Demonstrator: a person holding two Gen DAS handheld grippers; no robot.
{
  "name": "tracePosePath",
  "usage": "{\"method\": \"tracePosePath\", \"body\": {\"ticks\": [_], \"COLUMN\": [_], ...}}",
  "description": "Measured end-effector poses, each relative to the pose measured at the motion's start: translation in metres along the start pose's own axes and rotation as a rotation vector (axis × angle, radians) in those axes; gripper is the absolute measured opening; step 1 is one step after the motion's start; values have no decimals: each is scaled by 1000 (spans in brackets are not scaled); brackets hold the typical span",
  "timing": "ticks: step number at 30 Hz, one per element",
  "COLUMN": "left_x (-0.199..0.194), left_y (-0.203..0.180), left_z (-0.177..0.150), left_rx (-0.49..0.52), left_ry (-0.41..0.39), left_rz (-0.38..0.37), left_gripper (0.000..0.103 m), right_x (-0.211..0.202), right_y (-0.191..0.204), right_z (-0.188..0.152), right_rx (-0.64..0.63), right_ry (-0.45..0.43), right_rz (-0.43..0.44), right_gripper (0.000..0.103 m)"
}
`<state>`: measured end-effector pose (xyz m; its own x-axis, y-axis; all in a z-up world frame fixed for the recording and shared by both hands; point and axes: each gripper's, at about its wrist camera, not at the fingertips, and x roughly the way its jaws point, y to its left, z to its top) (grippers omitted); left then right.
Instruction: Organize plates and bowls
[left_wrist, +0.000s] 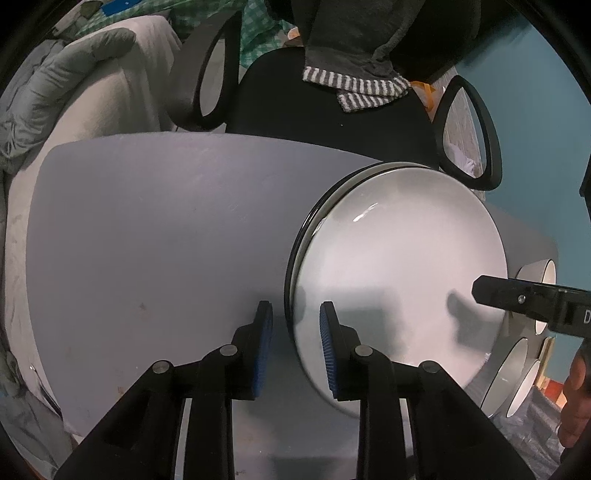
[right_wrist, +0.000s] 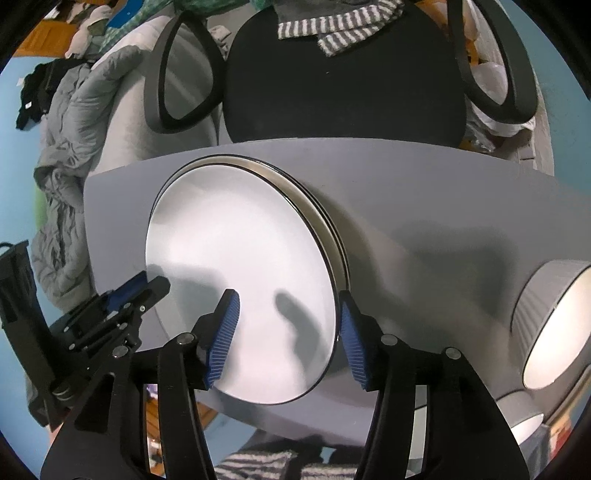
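Straddling the near-left rim of a glossy white plate stack (left_wrist: 402, 266) on the grey table (left_wrist: 147, 240), the left gripper (left_wrist: 295, 343) shows slightly parted pads gripping nothing, while the right gripper (right_wrist: 288, 332) spreads wide across its right rim beside two ribbed bowls (right_wrist: 554, 325).

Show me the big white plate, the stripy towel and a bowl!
Round white plate (right_wrist: 240, 266): right wrist view, centre of its face.
Grey-and-white striped towel (left_wrist: 354, 86): left wrist view, striped hem.
Ribbed white bowl (right_wrist: 543, 291): right wrist view, outer wall.
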<state>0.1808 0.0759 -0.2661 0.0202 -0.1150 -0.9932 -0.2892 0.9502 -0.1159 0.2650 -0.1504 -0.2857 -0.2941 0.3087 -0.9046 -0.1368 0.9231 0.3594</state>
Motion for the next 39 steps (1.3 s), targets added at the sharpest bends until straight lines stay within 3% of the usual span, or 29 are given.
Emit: {"method": "tracePosePath", "body": {"ticks": [2,5,11,14,16,20,30,35,39], "left_x": [-2,-7,-23,-34,-40,-51,-80,-85,-87], "left_y": [2,7,2,-2,-6,-19,-73,-88,-102], "left_z": [-3,-8,-25,-36,-43,-60,-98,-112,-122], "left_rx": [-12,-33,-9,9,23,56,212,212,246], "left_ry": [1,-1,-34,-58,-69,-74,-122,-113,-125], "left_rz": [-15,-43,-56,-61,-63,-62,-43,-91,-85], "left_gripper": [26,26,27,44,45,46,62,63,63], "right_x": [-4,-7,-21,-28,-33,-43,-72,-86,-96], "right_y": [-3,-6,-13,-14,-14,-15,-29,-39,-42], "right_z": [-2,-2,-14,-25,-34,-51,-103,-127,-144], "right_rx": [12,30,44,33,20,-10,-79,-71,-105], "right_ry": [-14,-7,-59,-84,-100,-128,-217,-235,-249], "right_rz": [-10,41,18,6,-7,-36,-134,-123,-158], "right_gripper": [61,61,61,64,67,68,69,69,69]}}
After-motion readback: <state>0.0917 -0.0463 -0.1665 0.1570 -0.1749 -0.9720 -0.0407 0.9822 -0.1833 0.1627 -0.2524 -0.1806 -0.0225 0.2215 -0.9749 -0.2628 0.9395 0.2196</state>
